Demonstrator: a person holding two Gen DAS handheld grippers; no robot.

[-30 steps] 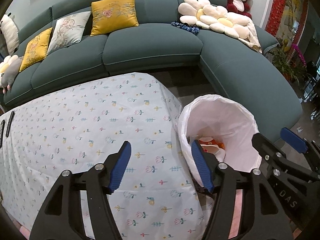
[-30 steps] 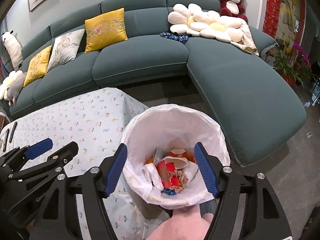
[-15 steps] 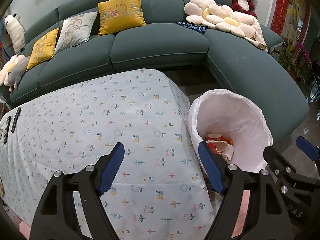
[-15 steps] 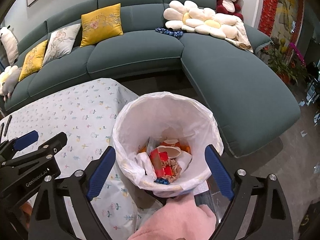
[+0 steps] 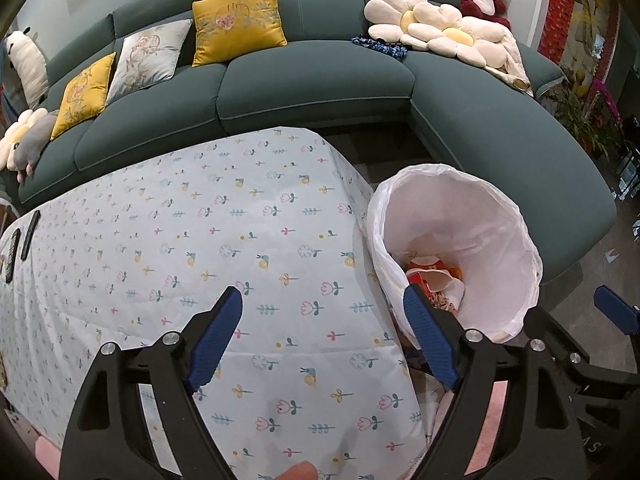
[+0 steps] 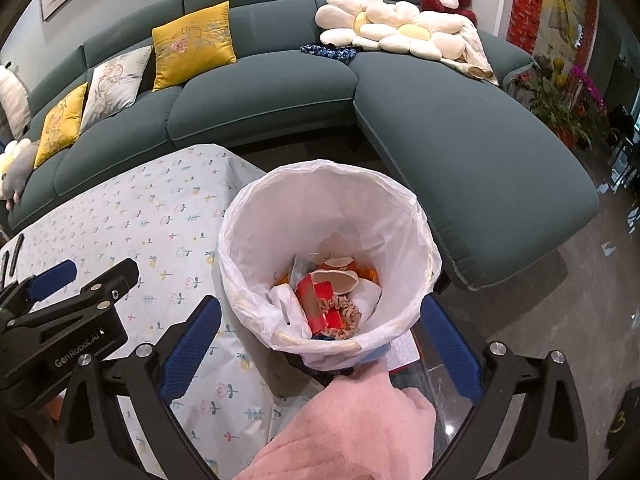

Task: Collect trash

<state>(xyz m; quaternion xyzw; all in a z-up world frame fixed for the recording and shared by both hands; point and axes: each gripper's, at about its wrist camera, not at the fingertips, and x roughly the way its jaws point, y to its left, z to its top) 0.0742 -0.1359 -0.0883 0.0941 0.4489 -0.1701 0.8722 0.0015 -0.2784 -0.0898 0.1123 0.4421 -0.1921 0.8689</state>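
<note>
A trash bin lined with a white bag point(image 6: 400, 216) stands on the floor by the table's right corner; it also shows in the left wrist view point(image 5: 500, 240). Inside lie trash pieces: a red box point(image 6: 316, 304), a beige scrunchie point(image 6: 346, 314), white paper and a paper cup point(image 6: 336, 278). My right gripper point(image 6: 320, 338) is open and empty above the bin's near rim. My left gripper point(image 5: 324, 334) is open and empty above the flower-print tablecloth point(image 5: 200, 240), its right finger near the bin's left side.
A green sectional sofa point(image 5: 312, 80) with yellow and grey cushions curves behind the table and bin. Two dark remotes point(image 5: 20, 240) lie at the table's left edge. A pink cloth point(image 6: 348, 428) is in the foreground below the bin. Potted plants point(image 6: 560, 100) stand at right.
Both grippers have pulled back and up from the bin, and both have opened wider. The trash in the bin has not moved.
</note>
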